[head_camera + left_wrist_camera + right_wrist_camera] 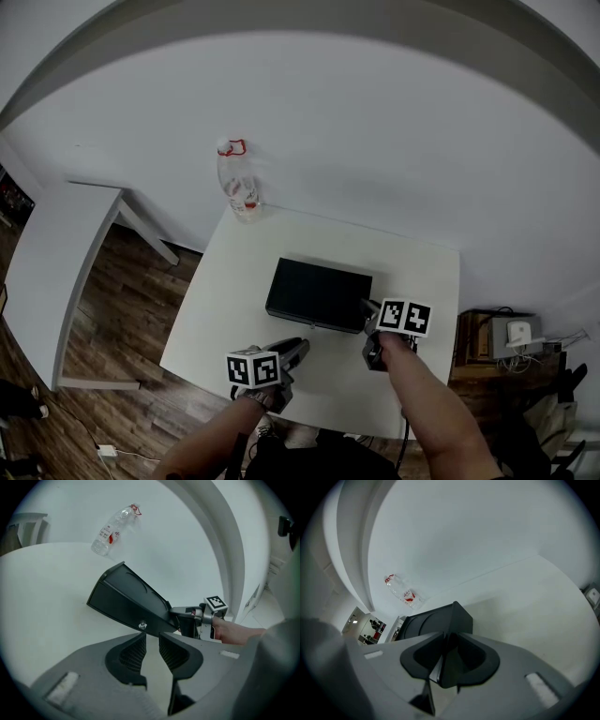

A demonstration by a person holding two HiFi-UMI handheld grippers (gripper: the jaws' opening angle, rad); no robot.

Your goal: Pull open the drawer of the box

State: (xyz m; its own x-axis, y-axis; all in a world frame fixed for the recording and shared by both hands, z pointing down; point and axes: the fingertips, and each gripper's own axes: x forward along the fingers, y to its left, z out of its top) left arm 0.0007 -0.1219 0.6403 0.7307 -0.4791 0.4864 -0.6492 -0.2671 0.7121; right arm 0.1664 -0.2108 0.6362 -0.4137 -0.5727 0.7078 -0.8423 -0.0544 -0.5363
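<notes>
A black box [319,293] lies in the middle of the white table [417,267]. In the left gripper view its drawer front faces me, with a small metal knob [142,625] on it. My left gripper [151,640] is open, its fingertips just short of the knob and nothing between them. In the head view the left gripper [300,347] sits at the box's near side. My right gripper [447,641] is shut on the right corner of the box [433,620]. That right gripper [368,312] also shows in the left gripper view, against the corner of the box [126,597].
A clear plastic bottle [239,185] with a red cap ring lies at the table's far edge by the white wall. A second white table [56,262] stands to the left over the wood floor. A low wooden stand with a grey device [511,333] is at the right.
</notes>
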